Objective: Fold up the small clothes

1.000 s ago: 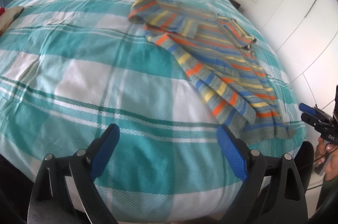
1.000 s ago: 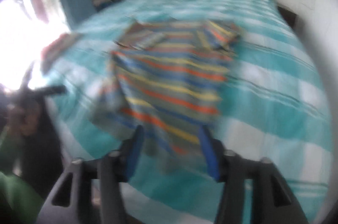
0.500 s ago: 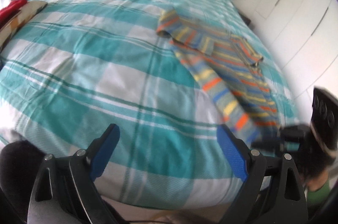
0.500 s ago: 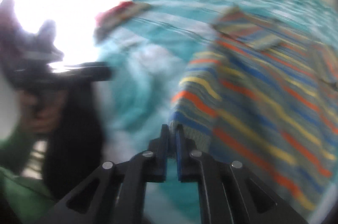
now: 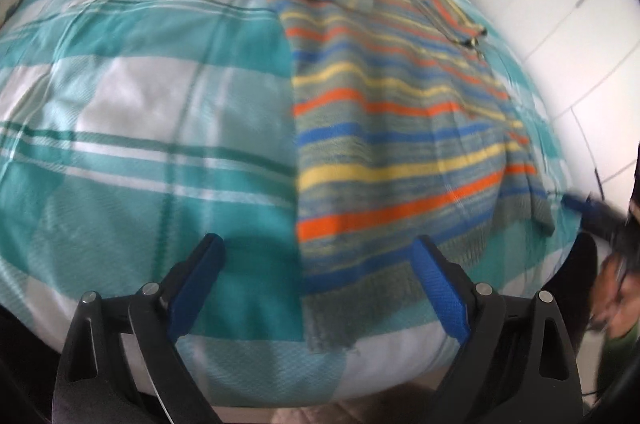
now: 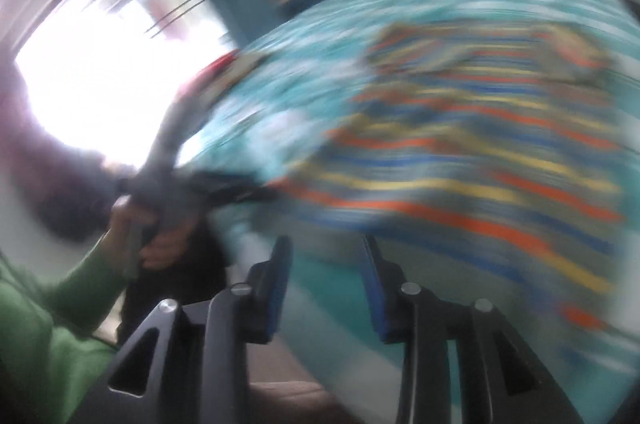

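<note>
Now the striped sweater lies flat on the checked bedspread, lengthwise along it, hem at the near edge, neck toward the far end. Left gripper hangs wide apart over the hem's near corner, gripping nothing; right gripper is opening, nothing between its jaws.

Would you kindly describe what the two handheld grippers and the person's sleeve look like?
Both the left gripper and the right gripper have black, triangular cut-out fingers with silver pivot screws and textured blue pads. A thin cable runs beside the left one. The person wears a green sleeve.
</note>
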The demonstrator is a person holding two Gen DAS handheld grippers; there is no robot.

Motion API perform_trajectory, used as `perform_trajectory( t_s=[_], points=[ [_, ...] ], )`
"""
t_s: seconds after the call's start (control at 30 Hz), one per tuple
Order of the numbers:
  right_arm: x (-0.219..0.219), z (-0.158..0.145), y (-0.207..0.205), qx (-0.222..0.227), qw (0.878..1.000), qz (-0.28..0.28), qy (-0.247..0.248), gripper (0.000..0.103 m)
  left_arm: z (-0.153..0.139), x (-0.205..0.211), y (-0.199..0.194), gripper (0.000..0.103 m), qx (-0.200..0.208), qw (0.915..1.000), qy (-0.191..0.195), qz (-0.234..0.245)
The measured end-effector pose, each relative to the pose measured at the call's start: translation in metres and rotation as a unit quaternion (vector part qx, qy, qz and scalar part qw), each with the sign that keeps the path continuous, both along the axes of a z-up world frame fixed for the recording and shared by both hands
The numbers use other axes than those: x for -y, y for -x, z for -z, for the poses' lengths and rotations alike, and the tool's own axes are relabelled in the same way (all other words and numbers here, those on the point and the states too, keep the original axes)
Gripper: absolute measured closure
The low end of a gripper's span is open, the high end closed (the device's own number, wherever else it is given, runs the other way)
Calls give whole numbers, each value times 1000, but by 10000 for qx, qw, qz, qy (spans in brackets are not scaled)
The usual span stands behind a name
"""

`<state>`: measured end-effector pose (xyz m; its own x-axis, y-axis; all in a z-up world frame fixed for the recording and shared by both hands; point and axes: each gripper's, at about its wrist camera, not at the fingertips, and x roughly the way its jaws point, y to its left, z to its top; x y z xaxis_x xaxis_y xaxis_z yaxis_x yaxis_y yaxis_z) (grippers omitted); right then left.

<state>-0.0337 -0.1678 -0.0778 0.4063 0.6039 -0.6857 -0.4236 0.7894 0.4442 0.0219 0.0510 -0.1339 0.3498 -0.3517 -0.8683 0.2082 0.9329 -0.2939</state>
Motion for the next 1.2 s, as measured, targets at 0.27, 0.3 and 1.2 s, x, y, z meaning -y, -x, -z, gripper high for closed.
perform_trajectory(
  t_s=[0.27,0.3,1.2],
  points=[
    [159,56,7,-1574,9650,2031,-535,61,4,28,8,97,-10,9971,-614,449],
    [157,67,5,-1727,9613,2001,-780,63,3,24,5,98,-30,9976,-551,429],
    [77,81,13,-1852,9665,1396,1101,98,-1,-20,23,98,-218,9929,-1087,428]
  ],
)
